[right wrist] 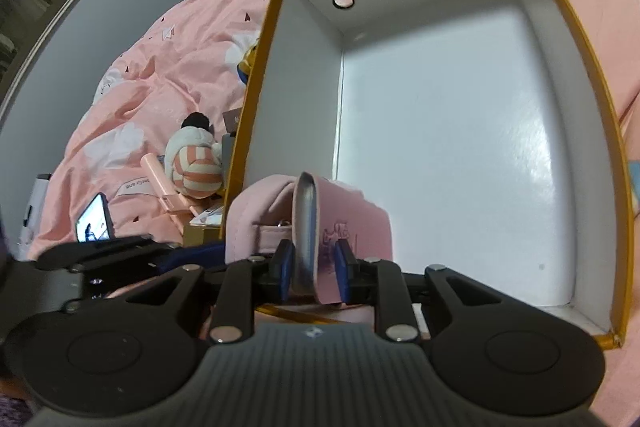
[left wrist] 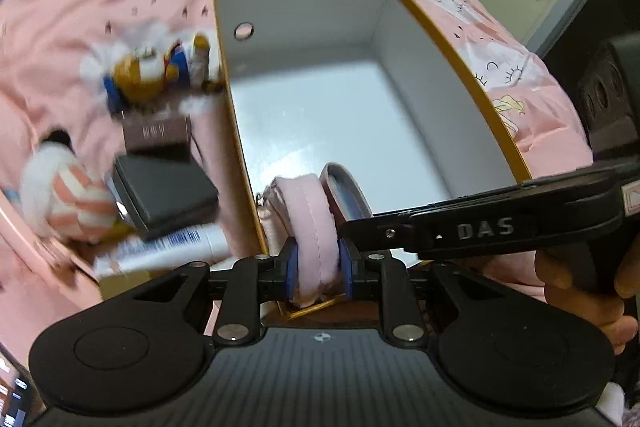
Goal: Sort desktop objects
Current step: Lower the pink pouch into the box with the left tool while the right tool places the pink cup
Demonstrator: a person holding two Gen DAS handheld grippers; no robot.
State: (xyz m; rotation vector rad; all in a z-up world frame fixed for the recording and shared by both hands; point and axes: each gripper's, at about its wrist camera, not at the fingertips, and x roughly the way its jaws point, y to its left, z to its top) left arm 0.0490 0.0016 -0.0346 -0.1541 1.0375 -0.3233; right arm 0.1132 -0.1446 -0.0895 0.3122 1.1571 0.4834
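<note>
I've got both grippers, L [left wrist: 318,273] & R [right wrist: 310,273], clamped on the pink pouch [right wrist: 344,219] over the box [right wrist: 440,147] rim. Next, I reckon: lower inside, then release.

Left tool [left wrist: 319,271] and right tool [right wrist: 311,271] both angle downward, pads clamped on pink fabric

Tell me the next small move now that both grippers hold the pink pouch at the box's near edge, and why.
Probably lower it forward into the box: the left gripper and right gripper pinch the pink pouch over the near rim, and the floor looks bare.
</note>
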